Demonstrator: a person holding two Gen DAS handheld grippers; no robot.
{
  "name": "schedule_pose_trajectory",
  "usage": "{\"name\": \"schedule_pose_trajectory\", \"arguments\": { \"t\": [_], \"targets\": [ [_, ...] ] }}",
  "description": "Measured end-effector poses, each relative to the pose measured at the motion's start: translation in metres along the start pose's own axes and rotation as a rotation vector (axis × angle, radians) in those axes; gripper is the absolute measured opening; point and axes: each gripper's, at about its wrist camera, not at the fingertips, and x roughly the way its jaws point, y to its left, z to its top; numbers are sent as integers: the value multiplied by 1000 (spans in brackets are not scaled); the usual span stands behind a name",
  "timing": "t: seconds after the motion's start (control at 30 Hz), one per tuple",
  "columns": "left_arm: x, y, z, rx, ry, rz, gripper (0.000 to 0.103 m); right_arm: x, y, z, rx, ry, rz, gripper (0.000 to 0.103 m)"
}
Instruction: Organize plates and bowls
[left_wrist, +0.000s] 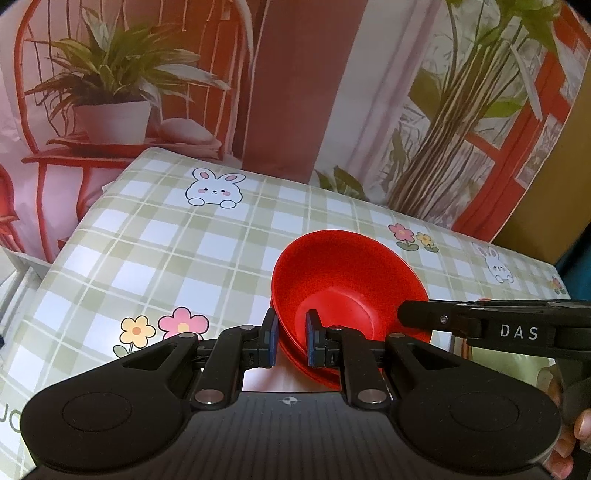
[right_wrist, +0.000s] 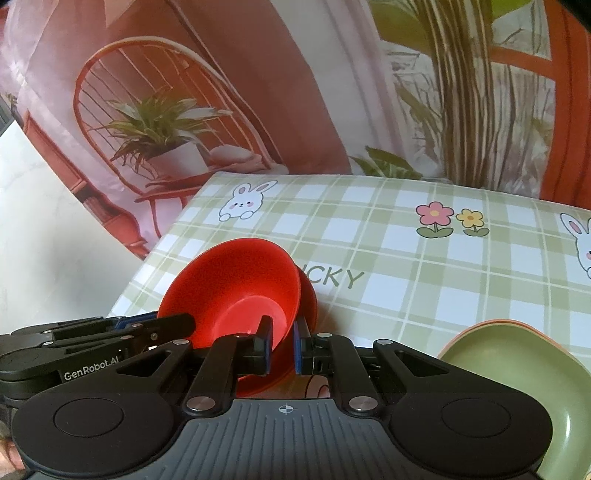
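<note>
- My left gripper (left_wrist: 291, 341) was clamped on the near rim of the red bowls (left_wrist: 343, 295), low and centre-right in the left wrist view.
- My right gripper (right_wrist: 282, 345) was clamped on the opposite rim of the same red bowls (right_wrist: 236, 291), low and left of centre in the right wrist view.
- Two bowls sat nested, tilted above the checked tablecloth (right_wrist: 388, 266).
- A green plate (right_wrist: 517, 373) lay at the lower right of the right wrist view, apart from the bowls.
</note>
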Motion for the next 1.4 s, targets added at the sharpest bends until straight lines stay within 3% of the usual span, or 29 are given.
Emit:
{"name": "schedule_pose_trajectory", "arguments": {
  "t": [0.43, 0.53, 0.6, 0.87, 1.1, 1.2, 1.4],
  "targets": [
    [-2, 2, 3, -2, 8, 13, 16, -4, -3, -2, -35, -17, -44, 13],
    [-1, 5, 3, -19, -1, 20, 22, -5, -6, -2, -25, -24, -46, 13],
    [1, 7, 3, -35, -5, 30, 31, -3, -9, -3, -7, -23, -46, 13],
    [16, 16, -1, -129, 0, -13, 31, 8, -14, -7, 57, -15, -34, 15],
    [23, 17, -4, -157, -10, -22, 29, 15, -13, -12, 81, -15, -30, 15],
    [23, 17, -3, -156, -10, -12, 15, 14, -12, -13, 83, -25, -26, 15],
    [17, 15, -4, -158, -9, -32, 15, 5, -14, -16, 92, -44, -35, 12]
  ]
}}
